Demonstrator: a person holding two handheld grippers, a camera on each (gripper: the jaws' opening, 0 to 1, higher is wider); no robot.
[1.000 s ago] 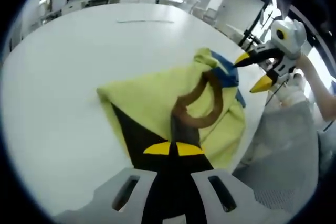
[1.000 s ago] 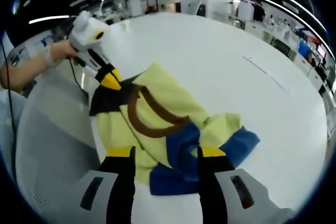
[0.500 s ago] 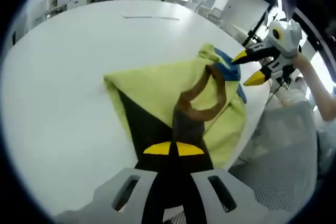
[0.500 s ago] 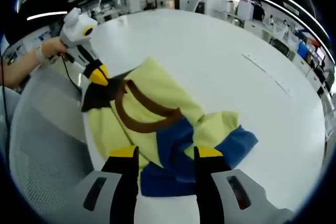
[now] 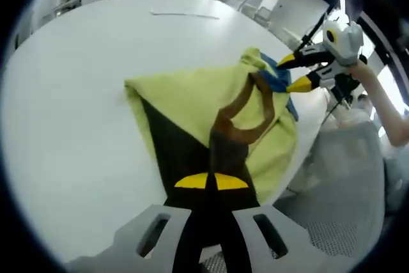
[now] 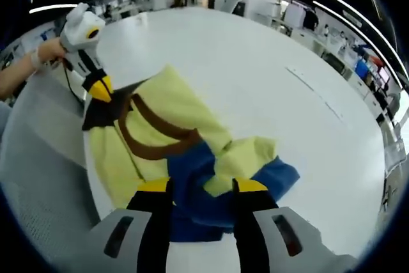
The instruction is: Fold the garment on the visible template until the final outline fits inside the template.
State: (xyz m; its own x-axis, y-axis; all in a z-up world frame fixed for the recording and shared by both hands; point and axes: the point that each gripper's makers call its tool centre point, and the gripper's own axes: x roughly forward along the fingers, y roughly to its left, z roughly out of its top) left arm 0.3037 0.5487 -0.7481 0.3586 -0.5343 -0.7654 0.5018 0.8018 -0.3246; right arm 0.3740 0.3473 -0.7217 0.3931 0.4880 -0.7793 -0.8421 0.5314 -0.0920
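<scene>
Broad bare white desk [image 5: 77,81] open beyond and to the side of the shirt [image 5: 192,103], thin strip [image 6: 313,91] lying far out on it, crumpled shirt bunched at the near desk edge, grey mesh chair [image 6: 38,151] close against that edge

1. In the left gripper view the right gripper [image 5: 296,71] now sits higher and closer to the blue part of the garment [image 5: 204,113] than one second ago
2. Its yellow-tipped jaws, wide apart before, are now nearer together around the blue edge
3. In the right gripper view the left gripper [image 6: 99,91] is now further toward the upper left, and the black corner it holds has moved with it
4. The garment [image 6: 172,139] lies more stretched between the two grippers
</scene>
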